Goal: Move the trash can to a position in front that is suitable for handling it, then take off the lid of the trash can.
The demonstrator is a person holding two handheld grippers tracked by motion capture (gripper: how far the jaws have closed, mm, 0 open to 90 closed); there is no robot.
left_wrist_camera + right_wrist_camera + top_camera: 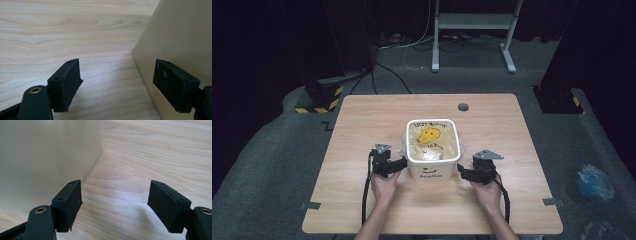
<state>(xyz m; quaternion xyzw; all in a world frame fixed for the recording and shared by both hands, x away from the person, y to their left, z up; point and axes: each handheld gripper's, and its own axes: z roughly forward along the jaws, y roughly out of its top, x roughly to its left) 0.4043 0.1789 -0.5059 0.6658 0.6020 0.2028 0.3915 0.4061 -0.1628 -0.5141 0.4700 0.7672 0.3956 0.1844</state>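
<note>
A white square bin (432,170) with "Hello" printed on its front stands in the middle of the wooden table (362,130). A clear bag with a yellow smiley (431,136) lines it. My left gripper (399,165) is low beside the bin's left wall, jaws open, nothing between them. In the left gripper view the left gripper (117,72) has the bin wall (180,32) just behind its right jaw. My right gripper (463,172) sits by the bin's right wall, open and holding nothing. The right gripper view has the right gripper (116,193) over bare wood, the bin (45,152) at its left.
A round cable hole (463,107) is near the table's far edge. On the floor are a white desk frame (474,22) at the back, a black stand with yellow-black tape (319,100) at the left, and a blue bag (594,181) at the right.
</note>
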